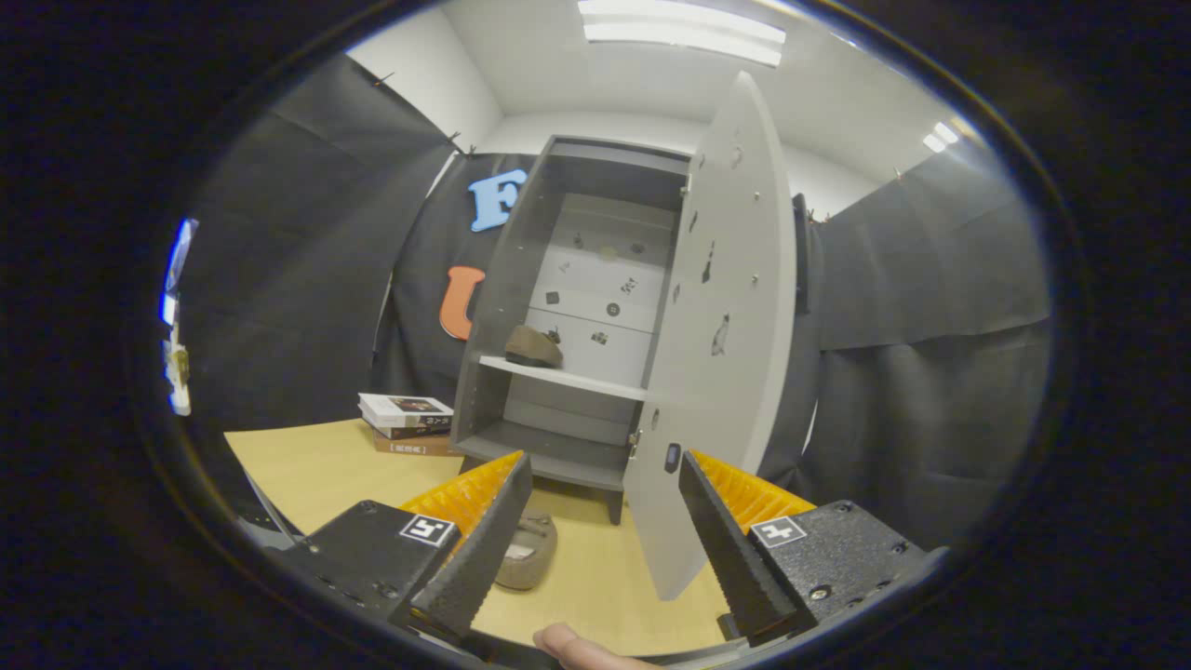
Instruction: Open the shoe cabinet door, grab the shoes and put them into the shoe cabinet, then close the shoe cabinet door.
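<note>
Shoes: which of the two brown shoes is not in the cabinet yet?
The brown shoe on the wooden table, beside the open gripper's left finger. The other brown shoe sits on the grey cabinet's middle shelf.

Shoe cabinet (521,372), centre of frame: matt grey board with a smooth, painted-looking finish; its open door (726,372), right of centre, is the same smooth matt panel. Tabletop (316,465), lower left: light wood-grain surface with a faint sheen. Shoe (533,346) on the cabinet shelf and shoe (527,554) on the tabletop, lower centre: dull brown, soft-looking material. Books (406,423), left of the cabinet: paper, glossy covers. Tool (595,521), open, fingers (484,549) ridged and matt.
</note>
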The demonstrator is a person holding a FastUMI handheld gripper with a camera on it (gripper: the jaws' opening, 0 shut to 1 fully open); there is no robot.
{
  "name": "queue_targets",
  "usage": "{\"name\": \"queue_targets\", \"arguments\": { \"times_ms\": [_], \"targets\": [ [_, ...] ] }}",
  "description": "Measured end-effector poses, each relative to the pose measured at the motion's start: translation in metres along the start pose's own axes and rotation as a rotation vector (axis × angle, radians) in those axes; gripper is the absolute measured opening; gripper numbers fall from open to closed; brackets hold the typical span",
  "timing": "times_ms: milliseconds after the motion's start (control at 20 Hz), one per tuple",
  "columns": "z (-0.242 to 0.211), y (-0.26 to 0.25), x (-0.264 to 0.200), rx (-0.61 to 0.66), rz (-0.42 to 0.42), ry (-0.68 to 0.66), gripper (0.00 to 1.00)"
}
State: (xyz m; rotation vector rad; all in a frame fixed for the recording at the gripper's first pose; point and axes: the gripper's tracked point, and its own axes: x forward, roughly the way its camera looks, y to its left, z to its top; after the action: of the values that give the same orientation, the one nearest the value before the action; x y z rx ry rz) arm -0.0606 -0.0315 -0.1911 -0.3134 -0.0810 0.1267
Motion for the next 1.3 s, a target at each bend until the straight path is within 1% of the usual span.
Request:
{"name": "queue_targets", "arguments": {
  "times_ms": [100,200,400,600,900,1100,1150,1300],
  "targets": [
    [-0.011,0.030,-0.002,-0.052,0.038,-0.002,1.00],
    [-0.016,0.051,-0.003,-0.066,0.066,-0.015,1.00],
    [-0.037,0.077,0.007,0.022,0.098,0.001,1.00],
    [-0.077,0.098,0.033,0.122,0.126,0.101,1.00],
    [-0.149,0.123,0.085,0.214,0.131,0.294,1.00],
    [-0.183,0.138,0.123,0.199,0.130,0.339,1.00],
    [-0.187,0.138,0.132,0.215,0.124,0.345,1.00],
    [-0.200,0.143,0.155,0.296,0.104,0.369,0.93]
  ]
}}
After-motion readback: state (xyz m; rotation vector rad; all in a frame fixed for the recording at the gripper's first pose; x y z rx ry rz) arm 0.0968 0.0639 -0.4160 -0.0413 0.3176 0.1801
